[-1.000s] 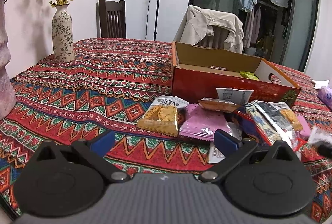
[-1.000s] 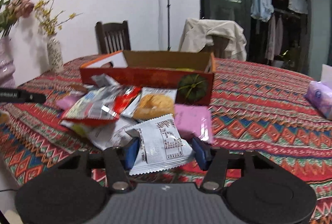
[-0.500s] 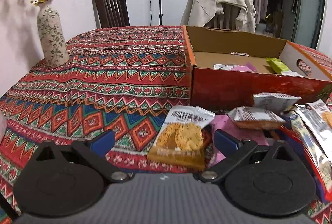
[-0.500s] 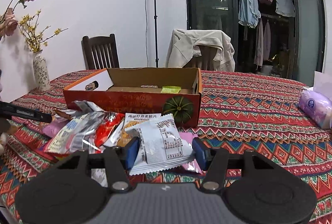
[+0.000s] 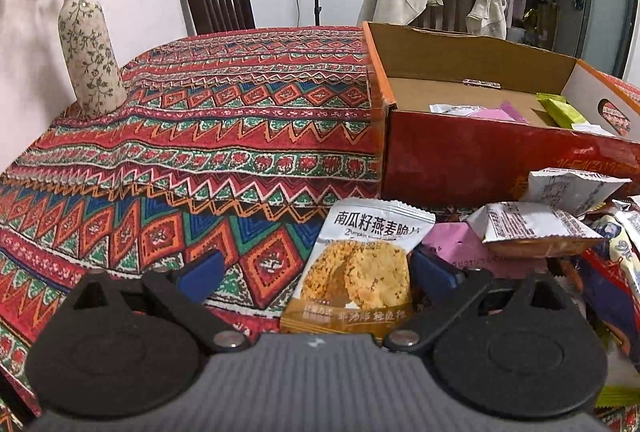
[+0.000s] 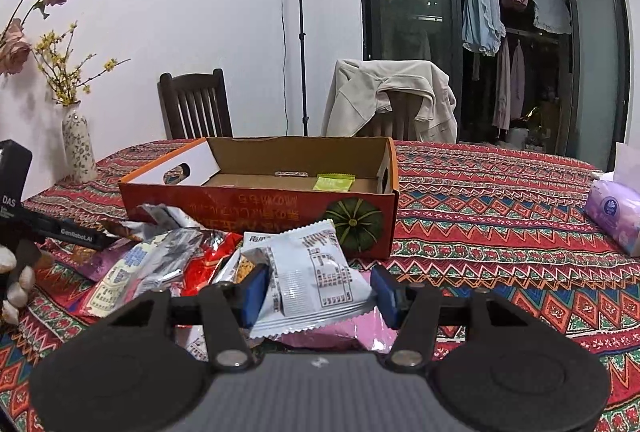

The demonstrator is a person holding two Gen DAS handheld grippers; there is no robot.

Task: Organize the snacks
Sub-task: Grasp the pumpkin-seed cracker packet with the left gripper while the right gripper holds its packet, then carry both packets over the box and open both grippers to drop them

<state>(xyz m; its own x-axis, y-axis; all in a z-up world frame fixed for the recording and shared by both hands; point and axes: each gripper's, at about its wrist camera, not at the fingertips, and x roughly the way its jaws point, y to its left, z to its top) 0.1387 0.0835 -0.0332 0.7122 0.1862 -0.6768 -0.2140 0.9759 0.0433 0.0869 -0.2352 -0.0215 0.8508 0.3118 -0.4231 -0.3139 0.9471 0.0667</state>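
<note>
Between the left gripper (image 5: pixel 314 274)'s wide, closing fingers (image 5: pixel 200 274) an oat-crisp packet (image 5: pixel 360 264) lies lengthwise on the tabletop (image 5: pixel 200 151), hard against the right-hand one, not yet pinched. The right gripper (image 6: pixel 320 292) grips a white sachet (image 6: pixel 316 280) at half width, lifted above the snack pile (image 6: pixel 160 264). Beyond both sets of fingers stands the open red box (image 6: pixel 256 207), nearer the right hand.

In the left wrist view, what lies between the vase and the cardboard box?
Only bare patterned tablecloth lies between the vase and the box; no snack sits on that stretch. The left wrist view shows it.
</note>
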